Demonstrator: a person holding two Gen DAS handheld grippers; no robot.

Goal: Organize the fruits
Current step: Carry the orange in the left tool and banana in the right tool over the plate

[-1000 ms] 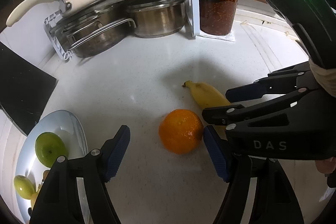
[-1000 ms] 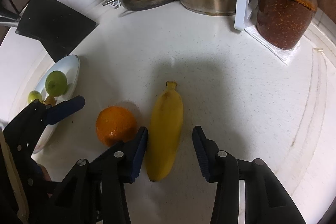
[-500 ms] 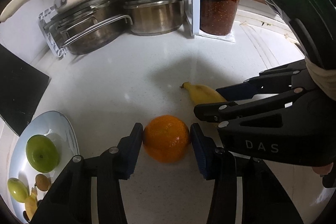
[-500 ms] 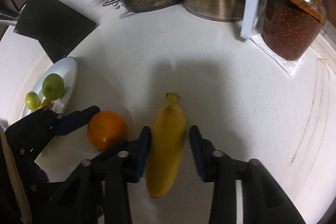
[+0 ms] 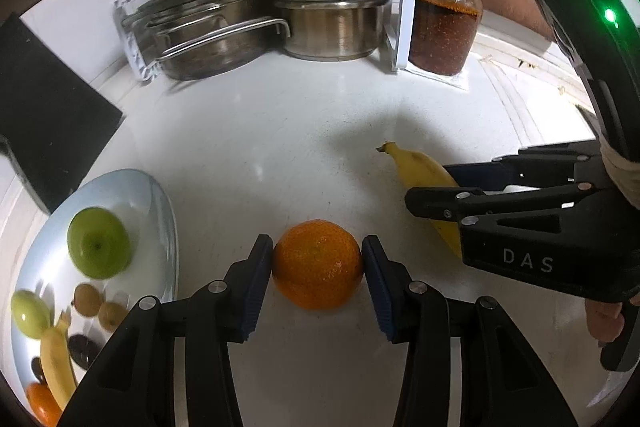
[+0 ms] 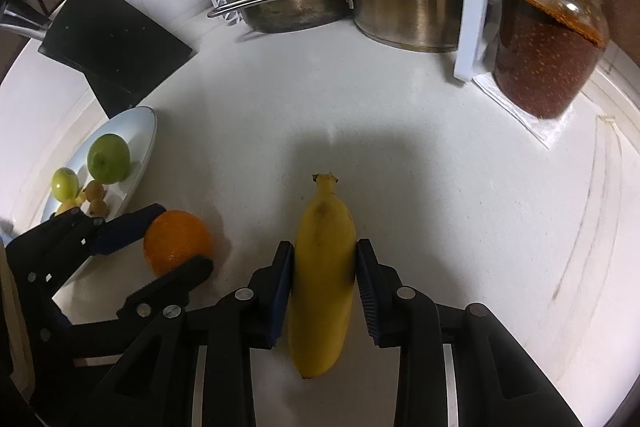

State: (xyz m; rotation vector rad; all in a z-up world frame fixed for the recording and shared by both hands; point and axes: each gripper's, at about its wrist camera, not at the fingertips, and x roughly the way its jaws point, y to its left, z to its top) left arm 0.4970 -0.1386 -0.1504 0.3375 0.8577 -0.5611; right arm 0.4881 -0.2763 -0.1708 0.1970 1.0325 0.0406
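In the left wrist view, the left gripper [image 5: 318, 267] sits at lower centre, its blue pads pressed against both sides of the orange [image 5: 318, 264], which rests on the white counter [image 5: 260, 147]; its jaws have just closed onto the fruit. At lower left, a plate [image 5: 160, 203] holds a green apple [image 5: 98, 242] and other fruit. At right, the right gripper [image 5: 452, 187] straddles a banana [image 5: 420, 169].

In the right wrist view, the right gripper [image 6: 324, 275] at lower centre is clamped on the banana [image 6: 323, 283], pads touching both flanks, having just closed. The orange [image 6: 176, 245] lies at left between the left gripper's fingers [image 6: 124, 231]. A jar [image 6: 548, 43] stands at upper right, beside a rack of pots [image 6: 340, 3].
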